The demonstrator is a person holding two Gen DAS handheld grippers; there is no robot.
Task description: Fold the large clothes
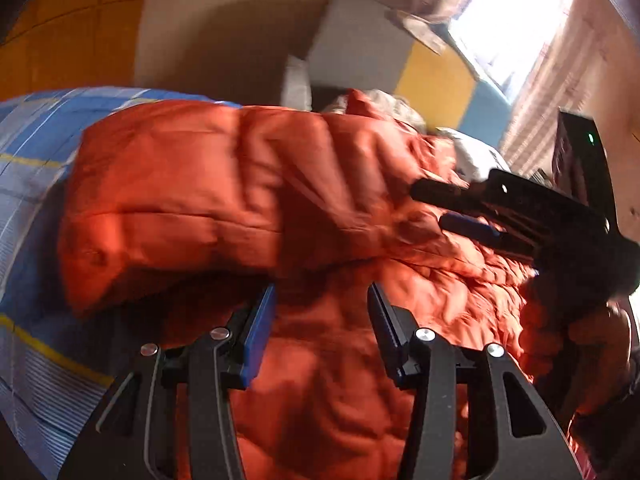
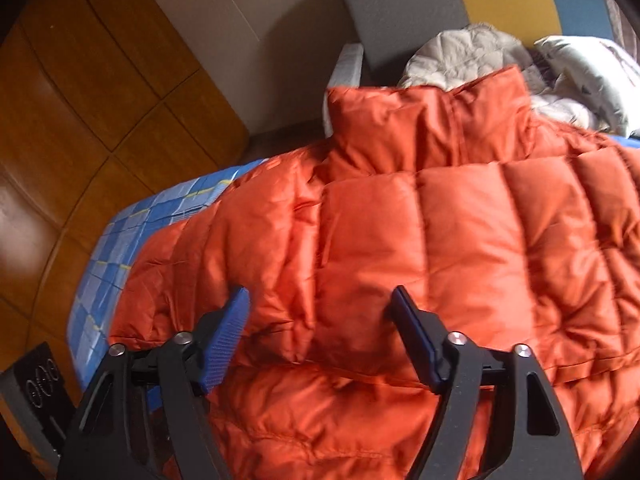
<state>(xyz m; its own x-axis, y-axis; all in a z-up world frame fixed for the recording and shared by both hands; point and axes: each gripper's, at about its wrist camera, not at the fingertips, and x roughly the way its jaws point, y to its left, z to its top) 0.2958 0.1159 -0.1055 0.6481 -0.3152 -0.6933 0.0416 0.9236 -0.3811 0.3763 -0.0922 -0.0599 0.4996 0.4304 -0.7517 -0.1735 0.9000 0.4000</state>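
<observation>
Your orange puffer jacket lies spread across the bed, over the blue checked bedsheet, with one quilted panel folded over the body. Its stand-up collar points toward 12 o'clock in the right wrist view.

Your left gripper sits above the jacket at 6 o'clock of its own view. Its fingers are parted and clamp nothing; orange fabric shows in the gap behind them. Whether the tips touch the fabric cannot be determined, as the folded panel's edge overlaps them.

Your right gripper is likewise released, fingers apart over the quilting, with no fabric pinched. In the left wrist view it enters from 3 o'clock, blurred, with its tips over the jacket; contact there is unclear.

A pale quilted garment and a white pillow lie beyond the collar, partly hidden by it. The jacket's lower hem is cut off by both frames. A dark device at 8 o'clock is too cropped to identify.
</observation>
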